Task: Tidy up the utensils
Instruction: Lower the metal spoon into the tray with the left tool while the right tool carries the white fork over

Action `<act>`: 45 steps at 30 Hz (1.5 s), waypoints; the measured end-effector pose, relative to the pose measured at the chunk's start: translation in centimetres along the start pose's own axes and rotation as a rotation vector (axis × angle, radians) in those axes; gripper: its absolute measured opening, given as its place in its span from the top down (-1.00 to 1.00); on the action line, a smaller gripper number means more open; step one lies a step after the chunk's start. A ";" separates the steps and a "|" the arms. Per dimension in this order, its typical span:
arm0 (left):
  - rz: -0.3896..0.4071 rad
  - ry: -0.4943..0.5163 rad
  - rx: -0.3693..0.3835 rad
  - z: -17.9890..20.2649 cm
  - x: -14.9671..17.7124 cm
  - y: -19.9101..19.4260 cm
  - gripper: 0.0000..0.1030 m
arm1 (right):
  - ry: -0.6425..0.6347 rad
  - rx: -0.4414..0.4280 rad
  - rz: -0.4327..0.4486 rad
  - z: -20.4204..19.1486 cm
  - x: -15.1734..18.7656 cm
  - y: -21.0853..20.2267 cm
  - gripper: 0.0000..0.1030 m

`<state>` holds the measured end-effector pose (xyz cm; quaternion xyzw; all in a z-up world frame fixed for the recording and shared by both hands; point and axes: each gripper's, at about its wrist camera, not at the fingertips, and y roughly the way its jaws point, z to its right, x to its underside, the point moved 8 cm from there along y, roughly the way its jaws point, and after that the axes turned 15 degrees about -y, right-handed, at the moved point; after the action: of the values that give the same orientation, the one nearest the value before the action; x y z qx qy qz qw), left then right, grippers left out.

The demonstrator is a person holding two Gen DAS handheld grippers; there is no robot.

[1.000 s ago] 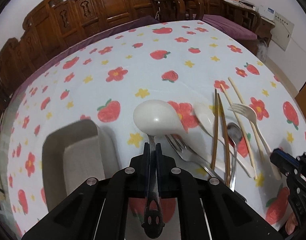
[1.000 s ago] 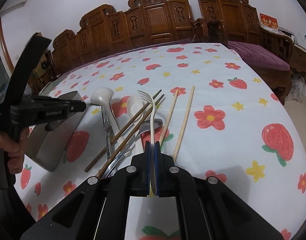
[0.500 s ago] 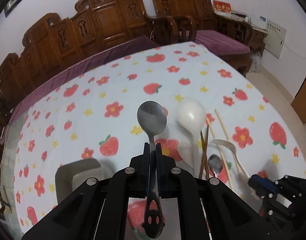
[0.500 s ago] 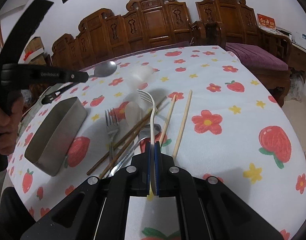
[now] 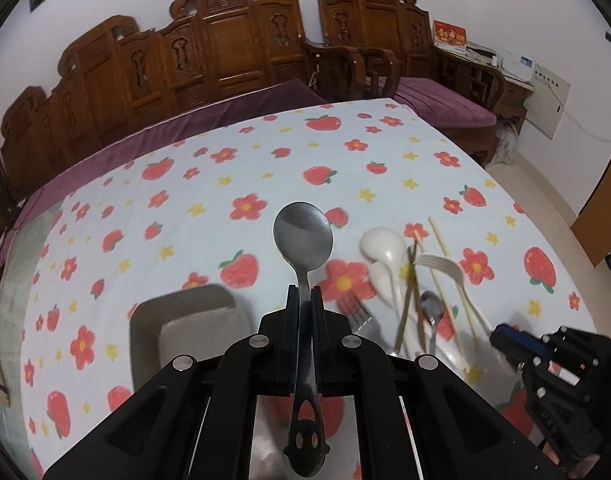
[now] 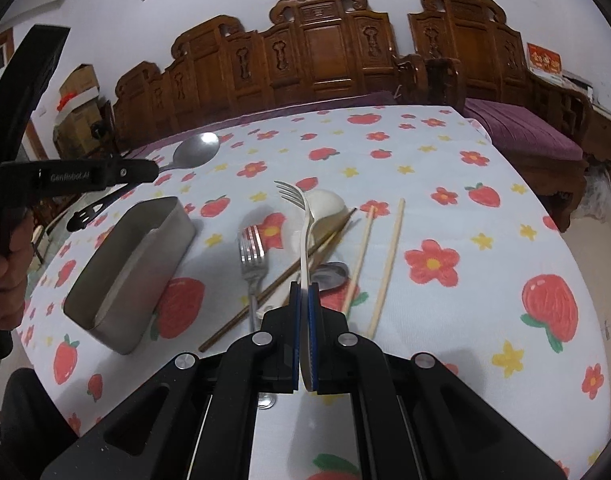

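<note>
Spread over the strawberry-print tablecloth [image 6: 445, 184]: a rectangular metal tin [image 6: 117, 276] at the left, empty as far as can be seen, and just right of it a loose heap of cutlery. In that heap: pale wooden chopsticks [image 6: 387, 264], dark chopsticks [image 6: 289, 276], a white ladle spoon [image 6: 325, 204], a steel fork [image 6: 252, 256] and a small steel spoon [image 6: 333, 274], several crossing or touching.

Left gripper [image 5: 304, 300]: clamped tight on the neck of a metal spoon [image 5: 303, 240], bowl forward, raised clear of the cloth, with the tin just below and to its left. Right gripper [image 6: 304, 292]: clamped on the handle of a white plastic fork [image 6: 303, 216], tines forward, lifted above the heap.

Judged best for this step: carry the spoon over the tin's open mouth first, line the handle up with the tin's long side, lower until the bowl is inside the walls, then release. Same for the fork afterwards, one hand at a time to avoid a clash over the narrow tin. Worth watching: the fork's tip passing near the crossed chopsticks.
</note>
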<state>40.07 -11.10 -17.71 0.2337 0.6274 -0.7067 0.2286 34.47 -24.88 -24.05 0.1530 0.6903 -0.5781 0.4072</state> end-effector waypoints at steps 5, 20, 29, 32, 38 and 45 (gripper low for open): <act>-0.008 -0.034 -0.008 -3.1 0.9 -0.5 0.91 | -0.023 -0.013 -0.001 -1.8 -1.1 -0.2 0.91; -0.124 -0.109 -0.096 -11.5 4.7 2.4 0.91 | -0.110 -0.078 -0.025 -8.6 -3.8 1.2 0.91; -0.205 -0.119 -0.114 -12.2 6.2 5.6 0.90 | -0.128 -0.084 -0.063 -9.7 -3.6 2.1 0.91; -0.209 -0.114 -0.114 -12.1 6.3 6.0 0.90 | -0.127 -0.083 -0.071 -9.6 -3.4 2.3 0.91; -0.190 -0.138 -0.081 -12.0 5.8 5.5 0.87 | -0.137 -0.084 -0.083 -10.1 -3.4 2.6 0.91; -0.070 -0.113 -0.052 -12.9 5.4 1.4 0.48 | -0.159 -0.100 -0.081 -11.9 -4.6 2.9 0.91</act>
<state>37.21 1.36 -23.48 0.1656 0.6395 -0.7097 0.2449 34.70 -11.90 -22.63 0.0582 0.6894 -0.5692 0.4442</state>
